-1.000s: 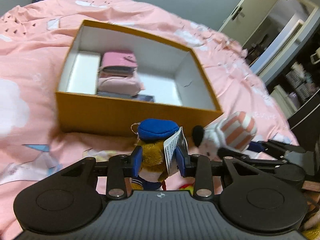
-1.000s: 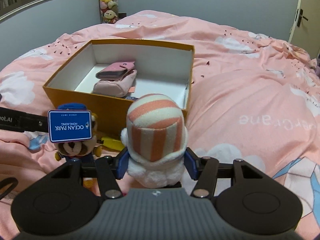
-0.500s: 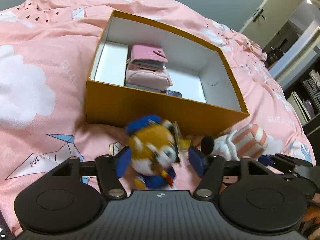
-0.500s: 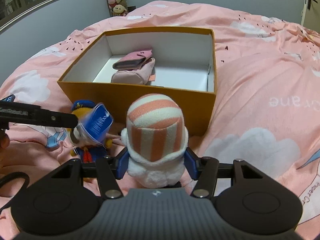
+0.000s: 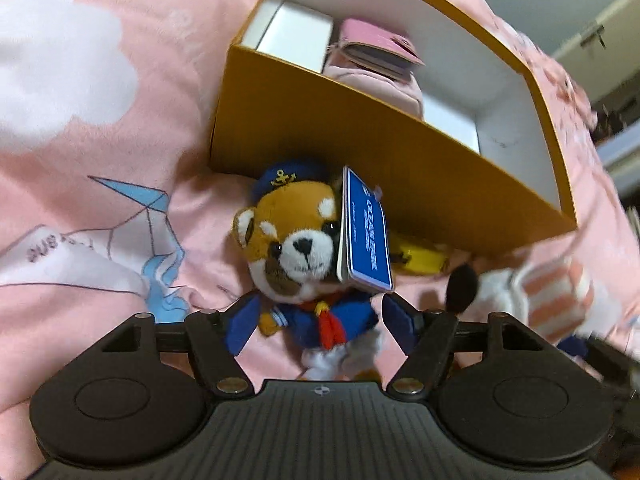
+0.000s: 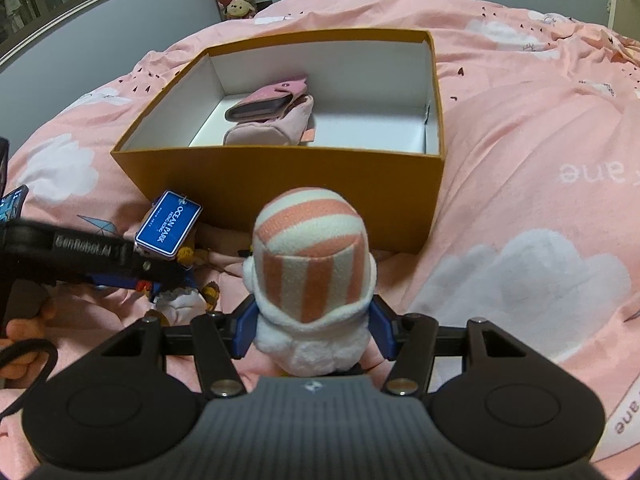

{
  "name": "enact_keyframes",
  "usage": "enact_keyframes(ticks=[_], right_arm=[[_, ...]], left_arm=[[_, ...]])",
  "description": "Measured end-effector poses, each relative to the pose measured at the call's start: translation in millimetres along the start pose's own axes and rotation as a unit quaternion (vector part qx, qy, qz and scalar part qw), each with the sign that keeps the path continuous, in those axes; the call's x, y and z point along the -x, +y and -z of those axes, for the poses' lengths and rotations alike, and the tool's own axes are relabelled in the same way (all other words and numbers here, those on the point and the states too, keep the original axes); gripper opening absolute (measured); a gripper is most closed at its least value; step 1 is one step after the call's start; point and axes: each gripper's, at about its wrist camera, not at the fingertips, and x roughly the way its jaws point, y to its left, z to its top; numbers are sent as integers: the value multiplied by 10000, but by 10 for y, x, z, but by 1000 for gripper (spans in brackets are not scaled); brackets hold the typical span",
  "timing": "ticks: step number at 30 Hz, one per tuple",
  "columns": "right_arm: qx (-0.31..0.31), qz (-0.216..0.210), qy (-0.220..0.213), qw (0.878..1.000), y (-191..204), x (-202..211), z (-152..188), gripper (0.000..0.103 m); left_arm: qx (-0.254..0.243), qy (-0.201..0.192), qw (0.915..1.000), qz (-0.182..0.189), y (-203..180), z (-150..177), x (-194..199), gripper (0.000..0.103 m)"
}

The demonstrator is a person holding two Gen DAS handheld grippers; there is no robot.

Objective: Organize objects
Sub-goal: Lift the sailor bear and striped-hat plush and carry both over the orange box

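Left gripper (image 5: 314,330): jaws spread, straddling the sailor bear plush (image 5: 298,256) without pinching it; bear lies on the pink duvet (image 5: 100,128), just near of the orange box (image 5: 360,148). Right gripper (image 6: 314,330): clamped on the striped plush (image 6: 312,276), near the box's right end. Judgement: both toys light, soft, compressible; grip the torso, avoid the loose blue tag (image 5: 366,236).

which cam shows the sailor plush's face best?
Left wrist. The sailor plush faces that lens, with eyes, nose and anchor cap clear between the open left hand-held gripper. Right wrist shows only its tag and feet behind that gripper.
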Motion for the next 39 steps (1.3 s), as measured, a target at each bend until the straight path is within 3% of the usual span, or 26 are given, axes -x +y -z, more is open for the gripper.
enact_keyframes(ticks=[8, 9, 11, 19, 29, 39], right_arm=[[-39, -70, 123, 9999, -21, -101, 7, 60], [-42, -74, 131, 9999, -20, -111, 5, 60], [-20, -67, 132, 9999, -11, -111, -1, 60], [104, -31, -28, 9999, 8, 56, -70, 60], [294, -289, -262, 9988, 73, 450, -298, 60], [393, -535, -739, 9951, 99, 829, -666, 60]], left_arm=[[145, 102, 9998, -51, -40, -41, -165, 71], [140, 126, 9998, -56, -36, -38, -174, 64], [124, 158, 9998, -14, -24, -27, -167, 61], [127, 56, 9990, 435, 38, 54, 125, 54], [-204, -567, 9909, 1206, -103, 40, 617, 53], [-750, -1356, 9737, 1670, -462, -144, 905, 53]])
